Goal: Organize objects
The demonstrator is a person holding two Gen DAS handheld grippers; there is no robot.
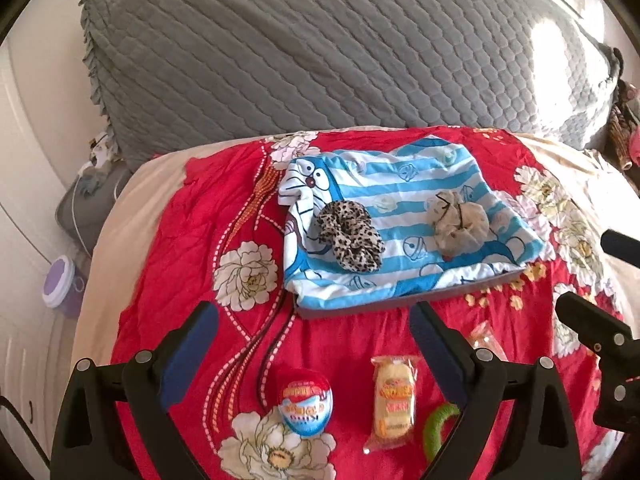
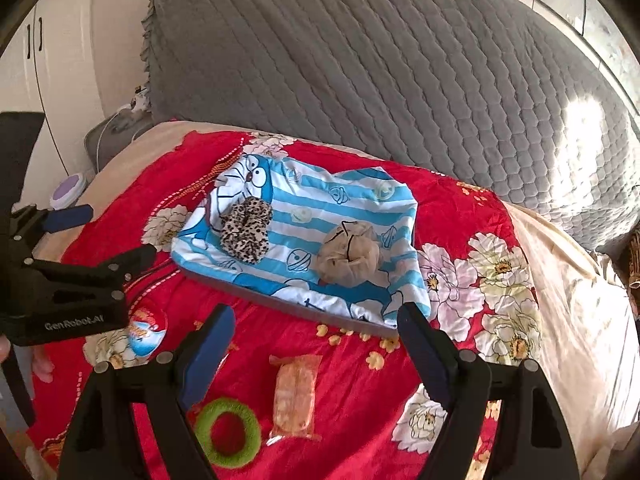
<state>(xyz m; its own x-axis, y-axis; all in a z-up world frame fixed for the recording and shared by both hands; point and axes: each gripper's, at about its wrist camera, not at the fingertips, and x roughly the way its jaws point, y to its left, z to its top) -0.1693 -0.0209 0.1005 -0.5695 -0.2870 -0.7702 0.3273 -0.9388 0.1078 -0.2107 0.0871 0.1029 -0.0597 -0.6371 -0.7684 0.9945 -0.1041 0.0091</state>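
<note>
My left tongs (image 1: 314, 324) and right tongs (image 2: 316, 326) both stand wide, holding nothing. The leopard scrunchie (image 1: 350, 240) and the beige scrunchie (image 1: 460, 222) lie apart on the striped blue cloth (image 1: 400, 184).

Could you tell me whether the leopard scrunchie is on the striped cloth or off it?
On it. The leopard scrunchie lies wholly on the striped cloth, near its cartoon-face end, apart from the beige scrunchie.

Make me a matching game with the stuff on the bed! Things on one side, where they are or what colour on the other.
Things:
1. leopard scrunchie
2. beige scrunchie
3. green ring
4. egg toy

Clues:
A. bright green, on the red blanket
B. spotted, beside the cartoon cat's face
C. red and blue, on a white flower
D. pale, on the blue stripes

Pairs: 1-B, 2-D, 3-A, 4-C
</note>
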